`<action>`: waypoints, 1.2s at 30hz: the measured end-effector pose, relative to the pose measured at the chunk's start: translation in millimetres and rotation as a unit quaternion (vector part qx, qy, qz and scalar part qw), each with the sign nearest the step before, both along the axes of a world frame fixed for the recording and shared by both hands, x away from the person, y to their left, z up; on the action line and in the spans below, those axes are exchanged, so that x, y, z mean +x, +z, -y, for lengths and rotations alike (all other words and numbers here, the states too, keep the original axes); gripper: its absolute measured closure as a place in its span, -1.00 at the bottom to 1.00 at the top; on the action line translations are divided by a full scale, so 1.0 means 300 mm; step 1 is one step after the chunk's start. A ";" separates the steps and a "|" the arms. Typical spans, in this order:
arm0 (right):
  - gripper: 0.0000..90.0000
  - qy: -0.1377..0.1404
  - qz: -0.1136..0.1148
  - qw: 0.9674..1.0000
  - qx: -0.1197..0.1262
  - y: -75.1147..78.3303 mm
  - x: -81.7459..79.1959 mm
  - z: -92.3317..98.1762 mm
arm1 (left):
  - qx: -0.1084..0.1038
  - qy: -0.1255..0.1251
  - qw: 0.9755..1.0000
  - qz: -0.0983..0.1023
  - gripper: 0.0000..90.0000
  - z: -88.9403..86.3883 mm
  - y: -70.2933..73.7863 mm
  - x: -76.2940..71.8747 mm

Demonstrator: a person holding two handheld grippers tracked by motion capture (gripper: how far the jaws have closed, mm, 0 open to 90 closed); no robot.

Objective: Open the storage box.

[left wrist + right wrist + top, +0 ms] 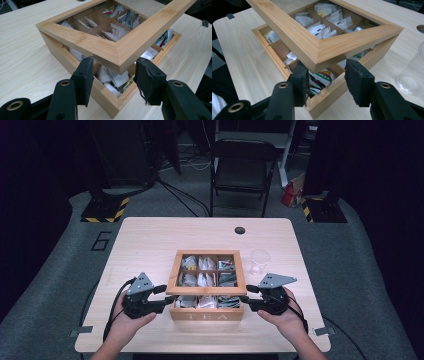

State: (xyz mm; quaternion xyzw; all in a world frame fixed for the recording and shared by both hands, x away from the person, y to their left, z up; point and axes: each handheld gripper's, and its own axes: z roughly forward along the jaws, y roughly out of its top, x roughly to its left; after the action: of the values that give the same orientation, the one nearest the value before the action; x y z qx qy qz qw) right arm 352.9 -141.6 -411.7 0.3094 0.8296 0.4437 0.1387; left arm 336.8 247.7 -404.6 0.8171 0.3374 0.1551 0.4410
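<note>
Presently both tongs — left tongs [162,301] and right tongs [248,300] — stand half open astride the tea box's raised lid [206,272] corners; pad contact cannot be told.

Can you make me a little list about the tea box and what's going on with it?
box: wooden tea box on the table, marked TEA on its front
lid: window-frame lid raised at the front, not shut
inside: tea bags in compartments
left gripper: at the lid's front left corner, jaws either side of it
right gripper: at the lid's front right corner, same way
nearby: clear plastic cup right of the box
</note>
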 end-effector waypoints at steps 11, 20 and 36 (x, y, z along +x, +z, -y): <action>0.19 0.000 0.024 1.000 -0.001 0.056 0.016 -0.001 | 0.001 0.001 1.000 0.009 0.11 0.001 0.053 0.027; 0.18 0.000 0.036 0.999 -0.012 0.103 0.030 -0.006 | 0.001 0.000 1.000 0.017 0.11 0.000 0.092 0.047; 0.18 0.003 0.022 1.000 -0.004 0.159 0.070 -0.005 | 0.000 -0.008 1.000 0.013 0.11 -0.002 0.144 0.088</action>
State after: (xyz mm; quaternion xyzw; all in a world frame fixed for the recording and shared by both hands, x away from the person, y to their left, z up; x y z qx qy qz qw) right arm 373.8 -139.9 -364.0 0.2963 0.8292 0.4473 0.1566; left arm 363.2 248.3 -361.4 0.8174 0.3256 0.1619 0.4467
